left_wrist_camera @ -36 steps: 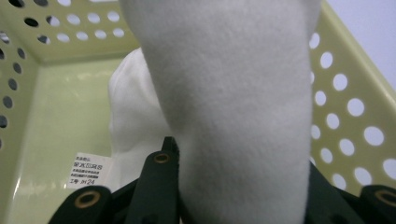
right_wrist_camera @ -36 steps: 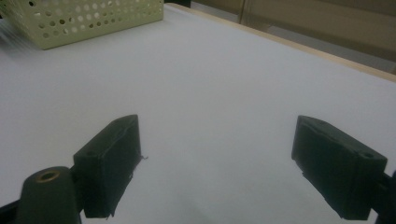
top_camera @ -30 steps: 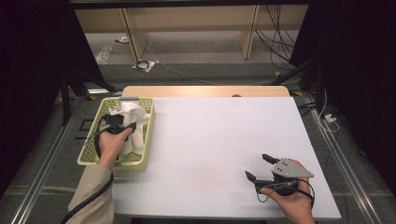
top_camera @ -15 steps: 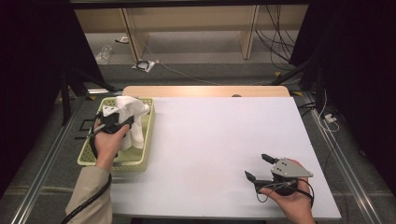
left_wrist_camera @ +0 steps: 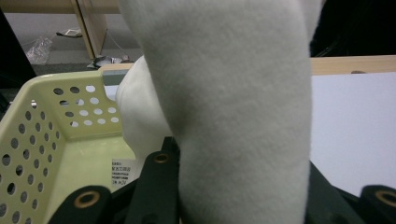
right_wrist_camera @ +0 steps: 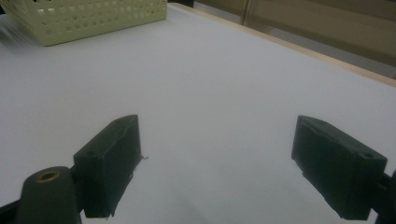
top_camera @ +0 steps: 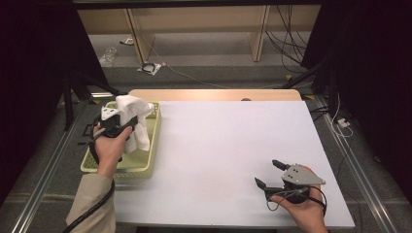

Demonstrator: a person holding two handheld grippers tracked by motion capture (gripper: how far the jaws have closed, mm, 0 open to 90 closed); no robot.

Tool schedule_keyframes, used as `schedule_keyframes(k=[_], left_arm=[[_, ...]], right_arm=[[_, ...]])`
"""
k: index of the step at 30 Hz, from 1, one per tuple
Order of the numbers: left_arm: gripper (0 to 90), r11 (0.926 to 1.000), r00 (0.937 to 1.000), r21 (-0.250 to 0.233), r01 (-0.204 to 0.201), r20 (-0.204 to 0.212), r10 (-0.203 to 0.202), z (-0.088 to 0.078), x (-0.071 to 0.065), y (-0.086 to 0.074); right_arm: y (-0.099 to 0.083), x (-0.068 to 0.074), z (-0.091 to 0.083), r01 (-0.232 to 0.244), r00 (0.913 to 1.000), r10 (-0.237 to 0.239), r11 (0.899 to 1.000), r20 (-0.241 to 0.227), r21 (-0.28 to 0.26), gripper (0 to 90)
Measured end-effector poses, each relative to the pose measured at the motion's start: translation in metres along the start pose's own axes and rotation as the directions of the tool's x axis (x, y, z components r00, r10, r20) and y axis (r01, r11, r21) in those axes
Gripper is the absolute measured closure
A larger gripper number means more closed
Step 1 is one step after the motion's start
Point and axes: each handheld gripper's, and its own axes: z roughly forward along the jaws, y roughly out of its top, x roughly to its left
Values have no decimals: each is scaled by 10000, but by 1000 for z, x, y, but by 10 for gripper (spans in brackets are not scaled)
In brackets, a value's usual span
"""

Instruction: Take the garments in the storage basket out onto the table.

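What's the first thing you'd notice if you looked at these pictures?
A white cloth bunched in the left claw, hanging above a pale yellow basket at the table's left edge. Next, the right claw, open with nothing in it, low over the bare white table near the front right corner.

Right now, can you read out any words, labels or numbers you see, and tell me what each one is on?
Nothing can be read out in full.
Small white label on the floor of the yellow perforated basket, beside the white towel: dark printed lines, too small and blurred to read.
White table: no text.
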Motion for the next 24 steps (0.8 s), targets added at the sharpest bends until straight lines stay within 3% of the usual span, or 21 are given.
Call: schedule_keyframes(k=[24], left_arm=[[707,9987,9994,-493,147,309,-132,-11,-5,10]], right_arm=[[0,0,0,-37,10000,37,10000,-43,2,167]])
